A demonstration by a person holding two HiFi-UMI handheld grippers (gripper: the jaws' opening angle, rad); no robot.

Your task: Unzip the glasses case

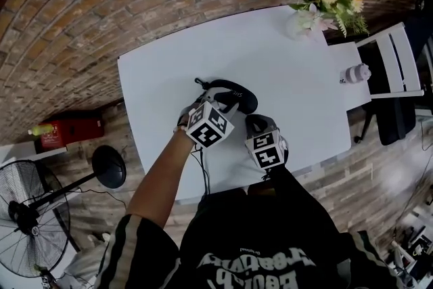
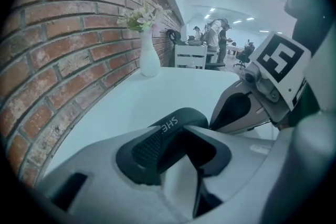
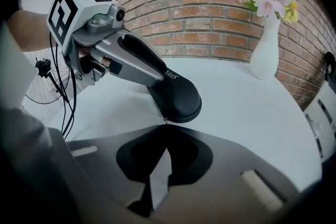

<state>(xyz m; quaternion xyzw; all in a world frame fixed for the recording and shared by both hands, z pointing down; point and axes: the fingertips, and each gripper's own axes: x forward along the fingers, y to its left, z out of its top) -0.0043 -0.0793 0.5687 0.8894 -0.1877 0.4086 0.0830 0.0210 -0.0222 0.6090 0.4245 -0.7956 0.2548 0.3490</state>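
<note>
A black glasses case (image 1: 231, 94) lies on the white table (image 1: 298, 91). My left gripper (image 1: 216, 105) is shut on its near left end; in the left gripper view the case (image 2: 176, 123) fills the gap between the fingers (image 2: 152, 150). The right gripper view shows that clamp from the side, with the case (image 3: 176, 93) sticking out toward me. My right gripper (image 3: 165, 124) is shut, and its tips pinch the small metal zipper pull (image 3: 165, 120) at the case's near edge. In the head view the right gripper (image 1: 254, 122) sits just right of the case.
A white vase of flowers (image 1: 306, 18) stands at the table's far right corner. A small pale bottle (image 1: 354, 73) sits near the right edge, and a white chair (image 1: 396, 57) stands beyond it. A fan (image 1: 27, 213) and a red object (image 1: 67, 132) are on the floor at left. Cables (image 1: 201, 169) hang over the near edge.
</note>
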